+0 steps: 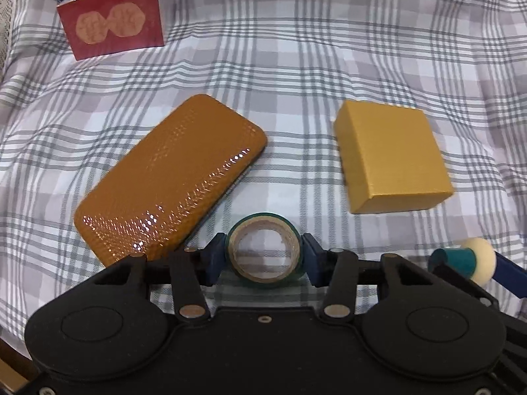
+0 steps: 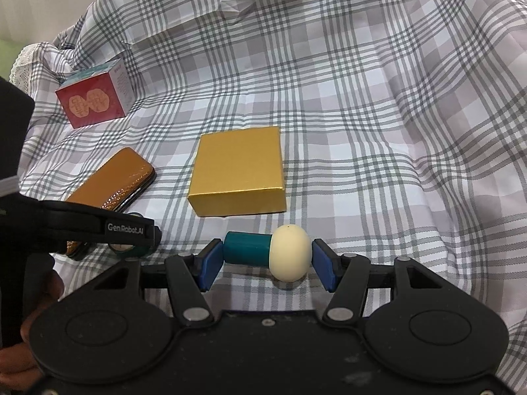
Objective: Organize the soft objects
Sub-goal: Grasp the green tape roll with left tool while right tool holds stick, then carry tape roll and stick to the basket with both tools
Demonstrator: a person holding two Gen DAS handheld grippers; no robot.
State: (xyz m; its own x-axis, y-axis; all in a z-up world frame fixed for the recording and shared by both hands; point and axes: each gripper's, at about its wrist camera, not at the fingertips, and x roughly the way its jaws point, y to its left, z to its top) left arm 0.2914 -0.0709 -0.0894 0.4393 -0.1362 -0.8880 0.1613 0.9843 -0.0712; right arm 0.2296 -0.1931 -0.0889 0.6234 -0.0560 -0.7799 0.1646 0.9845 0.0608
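Observation:
In the left wrist view, a green tape roll (image 1: 265,279) with a tan inner ring sits upright between the blue pads of my left gripper (image 1: 264,256), which is shut on it just above the checked cloth (image 1: 296,49). In the right wrist view, my right gripper (image 2: 266,260) is shut on a mushroom-shaped toy (image 2: 260,251), a teal stem with a cream cap lying sideways between the pads. That toy (image 1: 467,260) also shows at the lower right of the left wrist view. The left gripper (image 2: 131,230) and its tape roll (image 2: 135,250) appear at the left of the right wrist view.
A glossy orange-brown case (image 1: 171,177) lies just beyond the tape roll, and a yellow box (image 1: 392,154) sits to its right. A red box (image 1: 112,23) stands at the far left. The cloth is rumpled. A hand (image 2: 19,345) holds the left gripper.

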